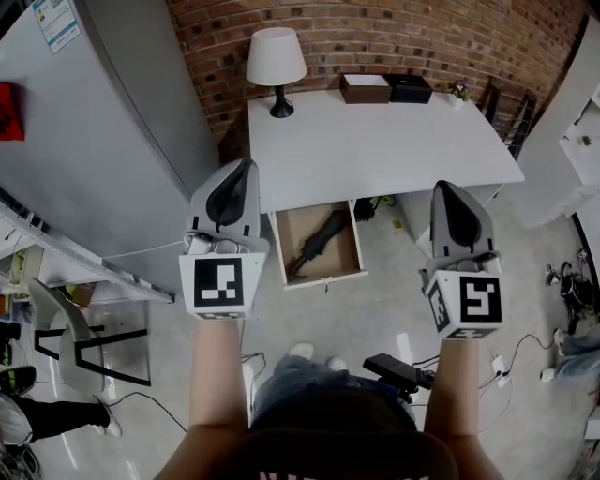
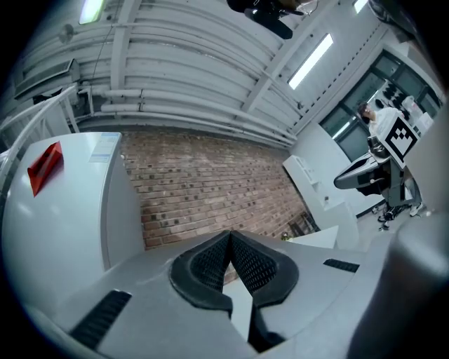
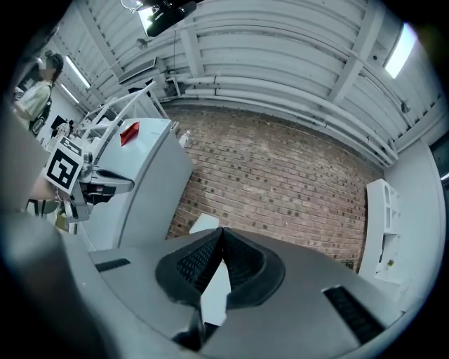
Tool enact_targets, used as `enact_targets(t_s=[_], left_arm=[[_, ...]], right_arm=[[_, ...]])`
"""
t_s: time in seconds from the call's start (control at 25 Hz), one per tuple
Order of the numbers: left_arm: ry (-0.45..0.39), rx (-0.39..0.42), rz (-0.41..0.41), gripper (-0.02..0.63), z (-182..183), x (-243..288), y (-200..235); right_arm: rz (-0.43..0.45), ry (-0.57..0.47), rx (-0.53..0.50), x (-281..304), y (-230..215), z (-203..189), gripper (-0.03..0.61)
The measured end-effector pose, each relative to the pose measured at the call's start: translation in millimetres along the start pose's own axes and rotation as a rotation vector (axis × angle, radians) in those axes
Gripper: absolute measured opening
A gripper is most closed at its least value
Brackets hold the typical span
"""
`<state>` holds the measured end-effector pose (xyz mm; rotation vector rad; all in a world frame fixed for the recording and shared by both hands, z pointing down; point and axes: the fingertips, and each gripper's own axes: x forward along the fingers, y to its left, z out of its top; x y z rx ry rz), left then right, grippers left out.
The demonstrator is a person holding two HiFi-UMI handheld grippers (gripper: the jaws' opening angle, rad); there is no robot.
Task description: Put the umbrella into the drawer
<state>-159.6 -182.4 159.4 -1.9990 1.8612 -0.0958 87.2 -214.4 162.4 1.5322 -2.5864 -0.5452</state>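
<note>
A black folded umbrella (image 1: 317, 244) lies slantwise inside the open wooden drawer (image 1: 352, 232) under the white table (image 1: 375, 141). My left gripper (image 1: 246, 167) is held up in front of the table's left edge, to the left of the drawer, shut with nothing between its tips. My right gripper (image 1: 441, 187) is raised to the right of the drawer, also shut and empty. In the left gripper view the ribbed pads (image 2: 247, 262) meet at the tips (image 2: 230, 234) and point at the brick wall. In the right gripper view the tips (image 3: 222, 230) also touch.
A white lamp (image 1: 277, 64) and two dark boxes (image 1: 385, 88) stand at the table's back, by the brick wall (image 1: 375, 28). A grey refrigerator (image 1: 84, 131) stands to the left. A chair (image 1: 80, 347), cables and a black device (image 1: 398, 372) are on the floor.
</note>
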Motion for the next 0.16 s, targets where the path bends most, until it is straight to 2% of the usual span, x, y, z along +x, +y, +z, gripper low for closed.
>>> enact_targets(t_s=[0.16], left_arm=[[-0.008,0.002,0.013,0.003,9.4,-3.5,-5.2]], right_arm=[[0.012,-0.007,0.002,-4.5,-3.7,0.8,0.000]])
